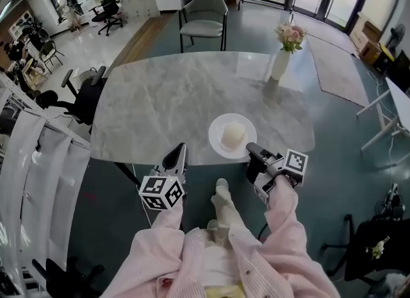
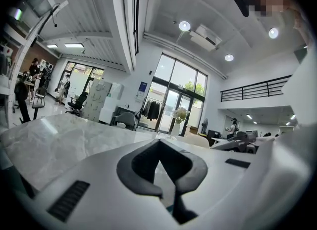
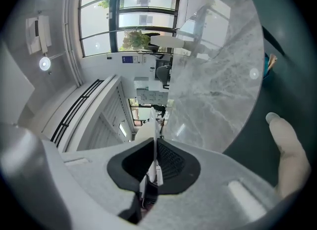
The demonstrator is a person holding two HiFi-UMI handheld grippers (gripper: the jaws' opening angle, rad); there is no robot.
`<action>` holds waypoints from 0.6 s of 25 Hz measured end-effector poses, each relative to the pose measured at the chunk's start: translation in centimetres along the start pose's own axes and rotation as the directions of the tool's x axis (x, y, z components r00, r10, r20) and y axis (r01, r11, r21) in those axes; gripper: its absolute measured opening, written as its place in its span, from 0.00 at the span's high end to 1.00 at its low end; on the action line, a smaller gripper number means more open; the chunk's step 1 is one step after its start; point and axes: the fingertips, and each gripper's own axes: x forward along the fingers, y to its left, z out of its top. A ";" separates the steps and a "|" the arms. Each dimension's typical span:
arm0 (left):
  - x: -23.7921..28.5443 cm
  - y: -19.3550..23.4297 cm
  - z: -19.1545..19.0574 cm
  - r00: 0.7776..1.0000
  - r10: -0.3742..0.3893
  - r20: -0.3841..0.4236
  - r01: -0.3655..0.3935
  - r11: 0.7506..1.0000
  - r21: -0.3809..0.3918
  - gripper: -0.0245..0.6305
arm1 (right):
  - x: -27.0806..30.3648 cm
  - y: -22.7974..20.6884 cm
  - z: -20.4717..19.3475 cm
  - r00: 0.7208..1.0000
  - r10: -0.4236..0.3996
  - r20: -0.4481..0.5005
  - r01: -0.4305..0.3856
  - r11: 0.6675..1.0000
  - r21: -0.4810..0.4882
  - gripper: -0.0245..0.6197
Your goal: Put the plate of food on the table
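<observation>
A white plate [image 1: 218, 131] with a pale round bun [image 1: 232, 135] is at the near edge of the grey marble table [image 1: 166, 98]. My right gripper [image 1: 252, 150] is shut on the plate's right rim. In the right gripper view that rim [image 3: 155, 137] shows edge-on as a thin white line between the pads, with the table [image 3: 218, 75] beyond. I cannot tell whether the plate rests on the marble or hangs just above it. My left gripper [image 1: 179, 154] is shut and empty, to the left of the plate at the table's edge; its pads [image 2: 141, 172] meet.
A white vase of flowers [image 1: 282, 59] stands at the table's far right. A grey chair [image 1: 204, 18] is behind the table and a black office chair [image 1: 80, 98] at its left. A white-gloved hand [image 3: 290, 155] shows beside the right gripper.
</observation>
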 end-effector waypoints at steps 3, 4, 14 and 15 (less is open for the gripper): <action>2.4 1.1 0.0 1.000 0.003 -0.008 -0.003 1.000 -0.010 0.97 | 1.9 -0.6 1.7 1.000 -0.003 -0.009 0.003 1.000 -0.002 0.93; 3.3 1.4 0.0 1.000 0.003 -0.011 -0.003 1.000 -0.013 0.97 | 2.6 -0.7 2.4 1.000 -0.005 -0.012 0.005 1.000 -0.003 0.93; 12.1 5.2 1.5 0.999 0.020 -0.042 -0.022 0.998 -0.052 0.97 | 9.7 -1.6 9.1 0.999 -0.025 -0.041 0.024 0.999 -0.023 0.93; 13.1 5.5 1.5 0.999 0.022 -0.047 -0.025 0.998 -0.057 0.97 | 10.4 -1.8 10.0 0.998 -0.029 -0.047 0.028 0.999 -0.028 0.93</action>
